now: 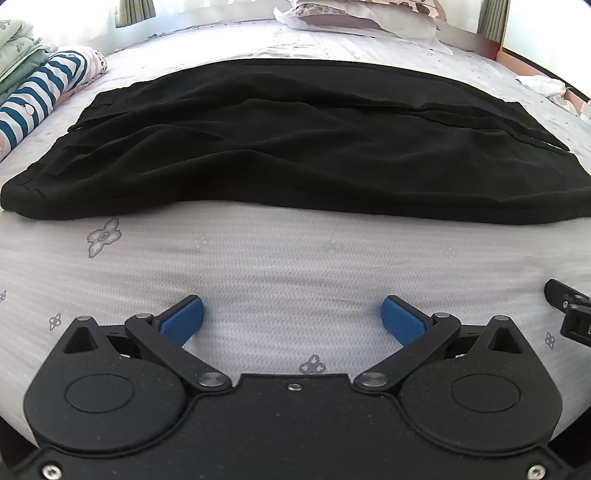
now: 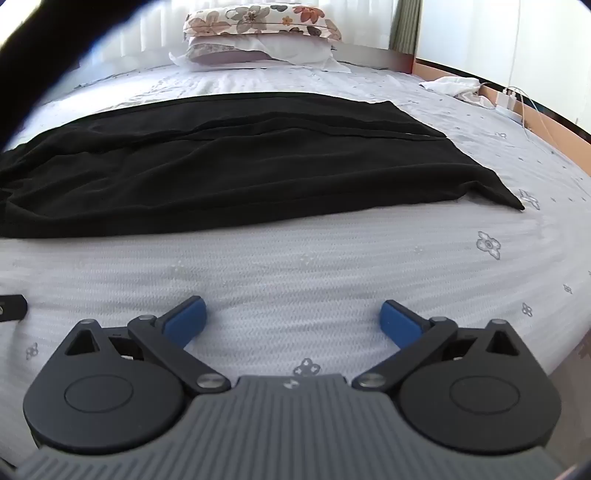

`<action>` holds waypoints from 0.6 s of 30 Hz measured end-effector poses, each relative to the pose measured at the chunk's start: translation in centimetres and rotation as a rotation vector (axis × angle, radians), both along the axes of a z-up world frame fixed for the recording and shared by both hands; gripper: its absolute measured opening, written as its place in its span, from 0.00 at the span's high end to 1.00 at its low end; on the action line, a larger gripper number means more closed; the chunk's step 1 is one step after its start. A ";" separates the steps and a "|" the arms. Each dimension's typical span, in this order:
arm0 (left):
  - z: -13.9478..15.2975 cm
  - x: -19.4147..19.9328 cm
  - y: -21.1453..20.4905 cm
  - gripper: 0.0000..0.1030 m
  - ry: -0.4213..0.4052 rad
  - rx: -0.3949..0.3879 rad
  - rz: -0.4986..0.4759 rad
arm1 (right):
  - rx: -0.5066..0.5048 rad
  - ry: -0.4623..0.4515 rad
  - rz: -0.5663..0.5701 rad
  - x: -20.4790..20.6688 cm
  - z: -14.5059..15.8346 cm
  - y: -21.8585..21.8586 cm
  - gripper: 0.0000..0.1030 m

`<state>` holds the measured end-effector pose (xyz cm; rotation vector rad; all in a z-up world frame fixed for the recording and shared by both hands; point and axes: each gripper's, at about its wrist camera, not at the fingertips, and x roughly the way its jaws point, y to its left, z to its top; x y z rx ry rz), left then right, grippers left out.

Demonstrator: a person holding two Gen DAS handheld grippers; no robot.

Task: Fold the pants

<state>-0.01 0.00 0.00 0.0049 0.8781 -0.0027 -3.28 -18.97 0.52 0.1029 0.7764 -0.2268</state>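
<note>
Black pants (image 1: 277, 147) lie spread across the white bed, folded lengthwise, with the long near edge facing me. They also show in the right wrist view (image 2: 229, 166), where a pointed corner reaches to the right. My left gripper (image 1: 291, 317) is open and empty, low over the bedsheet a short way in front of the pants' near edge. My right gripper (image 2: 291, 317) is open and empty too, likewise over bare sheet short of the pants. Part of the right gripper (image 1: 569, 314) shows at the right edge of the left wrist view.
The bed (image 1: 295, 266) has a white sheet with small flower prints. Pillows (image 2: 258, 33) are stacked at the far end. Striped and green folded clothes (image 1: 40, 85) lie at the far left. A white cloth (image 2: 454, 86) and a charger cable (image 2: 513, 98) are at the far right edge.
</note>
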 end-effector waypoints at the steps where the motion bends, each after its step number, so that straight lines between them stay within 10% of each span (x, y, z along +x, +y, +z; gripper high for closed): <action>1: 0.0 0.0 0.0 0.00 0.008 0.004 -0.001 | 0.020 -0.004 0.015 0.0 0.0 0.0 0.00; 18: 0.3 -1.2 -0.9 0.00 -0.048 0.028 0.017 | 0.006 -0.018 0.138 0.3 -0.2 3.4 0.00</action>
